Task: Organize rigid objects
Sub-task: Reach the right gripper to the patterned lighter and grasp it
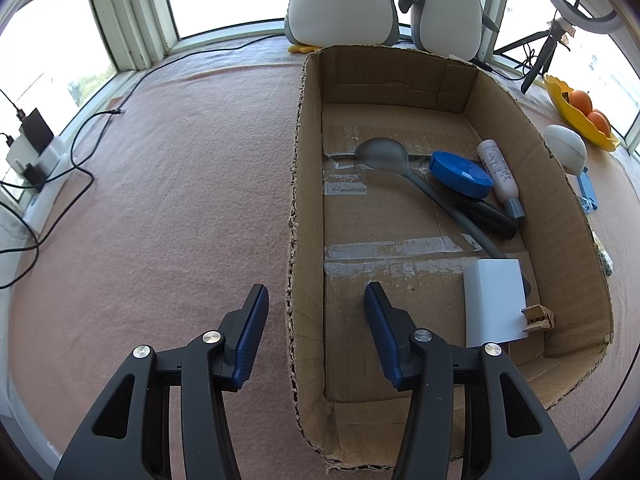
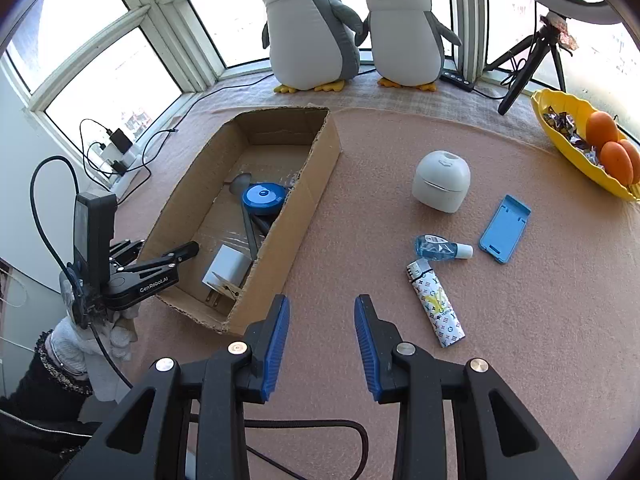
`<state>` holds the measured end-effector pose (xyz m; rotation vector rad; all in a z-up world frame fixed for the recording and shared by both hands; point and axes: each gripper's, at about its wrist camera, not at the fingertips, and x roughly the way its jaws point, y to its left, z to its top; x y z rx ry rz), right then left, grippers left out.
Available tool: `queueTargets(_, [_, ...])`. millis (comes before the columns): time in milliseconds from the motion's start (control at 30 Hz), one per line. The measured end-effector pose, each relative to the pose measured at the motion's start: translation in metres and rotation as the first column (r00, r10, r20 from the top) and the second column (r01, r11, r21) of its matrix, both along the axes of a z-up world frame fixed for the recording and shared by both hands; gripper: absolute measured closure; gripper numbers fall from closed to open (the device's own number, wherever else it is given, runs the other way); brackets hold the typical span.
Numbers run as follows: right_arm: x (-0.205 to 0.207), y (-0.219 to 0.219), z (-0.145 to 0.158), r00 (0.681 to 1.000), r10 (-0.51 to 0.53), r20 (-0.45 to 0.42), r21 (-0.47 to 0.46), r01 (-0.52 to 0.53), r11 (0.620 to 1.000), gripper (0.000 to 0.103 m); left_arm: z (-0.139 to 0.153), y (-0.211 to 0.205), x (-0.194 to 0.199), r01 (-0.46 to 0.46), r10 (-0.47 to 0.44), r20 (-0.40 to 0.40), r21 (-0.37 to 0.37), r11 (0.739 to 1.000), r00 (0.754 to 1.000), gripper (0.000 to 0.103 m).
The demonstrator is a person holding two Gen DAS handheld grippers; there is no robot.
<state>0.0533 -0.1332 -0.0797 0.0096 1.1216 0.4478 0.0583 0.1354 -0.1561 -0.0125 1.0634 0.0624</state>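
An open cardboard box [image 1: 308, 216] [image 2: 316, 184] lies on the pink cloth. Inside are a grey spoon [image 1: 384, 154], a blue round tape measure [image 1: 460, 174] [image 2: 264, 198], a white tube [image 1: 498, 166], a black handle [image 1: 490, 216] and a white charger plug [image 1: 494, 302] [image 2: 226, 266]. My left gripper [image 1: 316, 300] is open and empty, straddling the box's near left wall; it also shows in the right wrist view [image 2: 176, 254]. My right gripper [image 2: 322, 308] is open and empty over the cloth. To its right lie a patterned lighter [image 2: 436, 304], a small blue bottle [image 2: 440, 247], a blue phone stand [image 2: 505, 228] and a white rounded case [image 2: 440, 182].
Two penguin plush toys [image 2: 312, 28] stand on the window ledge behind the box. A yellow bowl with oranges [image 2: 576, 152] sits at far right, a black tripod [image 2: 528, 64] beside it. Chargers and cables [image 1: 32, 148] lie at the left edge.
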Motion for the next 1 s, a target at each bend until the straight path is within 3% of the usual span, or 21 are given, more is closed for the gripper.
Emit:
queueTargets(133, [-0.002,-0.02,-0.007,1.0,-0.018,-0.01,-0.05,0.018,0.999,0.072,0.0,0.001,0.001,0.002,-0.002,-0.001,0.003,1.0,1.0,0.052])
queueTargets(233, [-0.002,-0.031,-0.014,0.999,-0.031,-0.014,-0.085,0.03,0.996,0.065,-0.001,0.001,0.002,0.003,-0.003,-0.002,0.006,1.0,1.0,0.052])
queueTargets(467, [0.004,-0.048,-0.032,0.998,-0.045,-0.033,-0.124,0.04,0.992,0.064,-0.001,0.001,0.002,0.004,-0.004,-0.004,0.014,1.0,1.0,0.052])
queueTargets(1000, [0.04,-0.034,-0.071,0.996,0.001,-0.085,-0.171,-0.016,0.985,0.064,-0.001,0.0,0.0,0.001,-0.001,-0.005,0.017,1.0,1.0,0.052])
